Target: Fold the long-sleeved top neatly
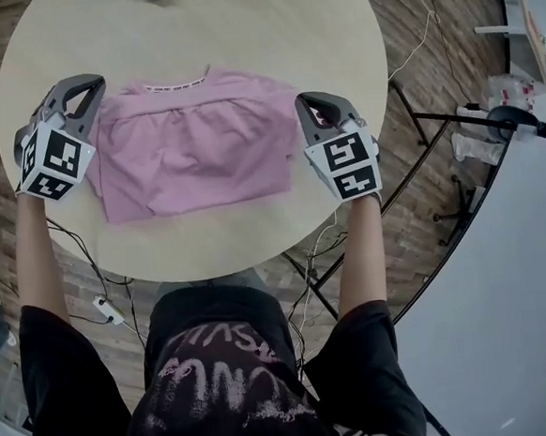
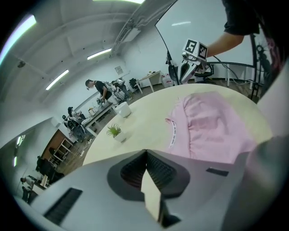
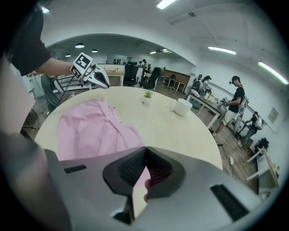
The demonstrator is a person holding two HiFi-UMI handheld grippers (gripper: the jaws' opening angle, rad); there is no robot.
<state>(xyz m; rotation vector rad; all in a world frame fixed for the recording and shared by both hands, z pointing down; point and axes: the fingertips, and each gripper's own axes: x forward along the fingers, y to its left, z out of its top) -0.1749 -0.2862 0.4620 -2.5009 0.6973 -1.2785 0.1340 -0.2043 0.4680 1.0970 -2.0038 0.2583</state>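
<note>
Two grippers: both closed.
Left gripper [image 1: 91, 83]: empty, left of garment.
Right gripper [image 1: 307, 101]: pink glimpsed between jaws, perhaps fabric.
Top [image 1: 192, 143]: pink, folded rectangular, collar far.

Only part-legible print: pink lettering on black T-shirt [image 1: 219, 362], nearer the camera than both tongs in the head view and upside down there. Looks like "ASV" in the upper line and "ONO" in the lower; rest lost in folds. Small repeated dark print along the white neck tape [image 1: 176, 84] of the pink top [image 1: 192, 143], between left tongs [image 1: 95, 81] and right tongs [image 1: 307, 100]; too small to read. Marker cubes [image 1: 55, 164] behind each pair of tongs: black-and-white square patterns only, not readable as letters or digits. Small wall sign [image 2: 118, 70] far beyond left tongs, illegible.
</note>
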